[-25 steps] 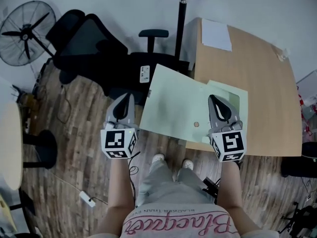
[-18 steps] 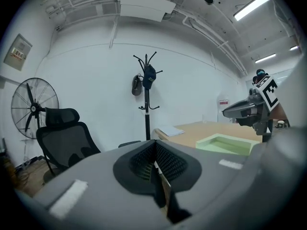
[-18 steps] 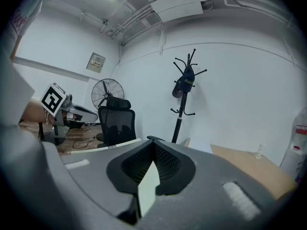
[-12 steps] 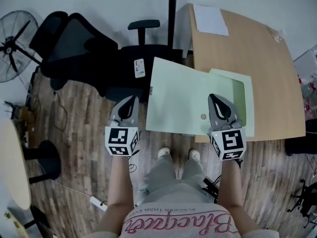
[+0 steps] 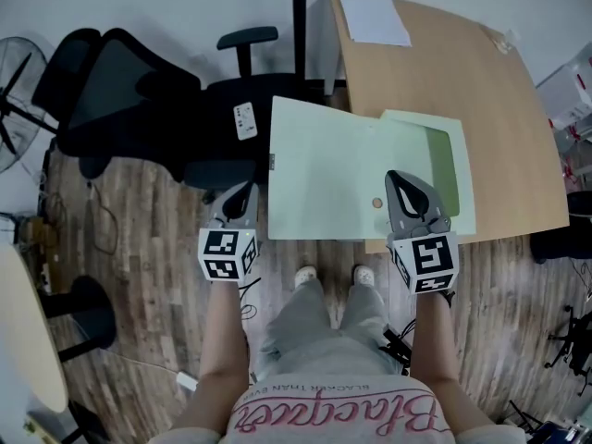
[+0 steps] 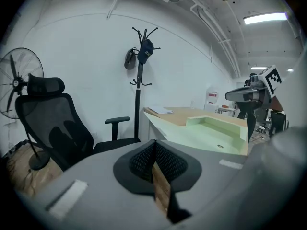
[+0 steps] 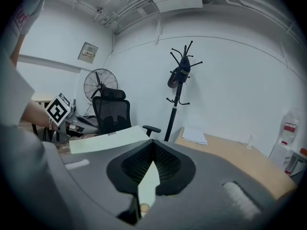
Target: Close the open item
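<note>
While both claws hang near the person's knees, a fan (image 5: 17, 118) and a black office chair (image 5: 129, 100) stand at left on the wooden floor (image 5: 139, 285). Left claw (image 5: 242, 200): jaws together, empty, over the floor just left of the folder. Coat stand pole (image 5: 298, 26) is behind the chair. The open pale green folder (image 5: 324, 174) lies on the desk (image 5: 481, 91) corner, its left flap overhanging the edge. Right claw (image 5: 407, 185): jaws together, holding nothing, above the folder's near edge. A paper sheet (image 5: 375, 17) lies on the far corner. Versus a second ago: folder still open, claws placed alike.

Black office chair (image 5: 139, 100), floor fan (image 5: 17, 109), coat stand (image 5: 298, 7), paper (image 5: 375, 18) on desk (image 5: 472, 91)
</note>
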The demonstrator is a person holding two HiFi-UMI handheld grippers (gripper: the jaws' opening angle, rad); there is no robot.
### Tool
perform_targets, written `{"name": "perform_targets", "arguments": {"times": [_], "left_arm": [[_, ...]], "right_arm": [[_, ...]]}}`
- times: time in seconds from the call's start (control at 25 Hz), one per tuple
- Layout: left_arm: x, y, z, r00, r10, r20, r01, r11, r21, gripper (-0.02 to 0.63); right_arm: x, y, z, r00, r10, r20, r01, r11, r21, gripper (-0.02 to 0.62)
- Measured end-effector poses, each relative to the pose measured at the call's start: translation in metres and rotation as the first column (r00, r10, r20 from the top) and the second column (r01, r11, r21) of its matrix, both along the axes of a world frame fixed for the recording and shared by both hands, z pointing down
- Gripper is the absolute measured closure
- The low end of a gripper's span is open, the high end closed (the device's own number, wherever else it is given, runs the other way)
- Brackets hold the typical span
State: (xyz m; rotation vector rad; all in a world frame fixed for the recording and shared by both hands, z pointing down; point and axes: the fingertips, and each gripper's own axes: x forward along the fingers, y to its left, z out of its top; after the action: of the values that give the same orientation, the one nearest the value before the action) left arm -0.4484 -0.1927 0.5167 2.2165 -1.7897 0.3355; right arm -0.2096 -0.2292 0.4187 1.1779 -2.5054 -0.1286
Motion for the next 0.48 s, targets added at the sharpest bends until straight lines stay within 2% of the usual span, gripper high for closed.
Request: {"name": "perform_targets", "arguments": {"times": [0.32,0.48], "left_arm": [[0.019,-0.001,0.04,0.992,0.116,-0.049,-0.121,0.987,-0.11,0.591],[0.03,-0.004,0.037,0.982,0.175,-0.07,-0.182,0.977,-0.112,0.591]], "right_arm": [[0.004,0.005,0.004,1.0,0.009,-0.027,-0.009,1.0,0.005,0.592],[0.012,0.004,0.003,0.999,0.027,-0.03,-0.027,1.0,0.01,0.592]]}}
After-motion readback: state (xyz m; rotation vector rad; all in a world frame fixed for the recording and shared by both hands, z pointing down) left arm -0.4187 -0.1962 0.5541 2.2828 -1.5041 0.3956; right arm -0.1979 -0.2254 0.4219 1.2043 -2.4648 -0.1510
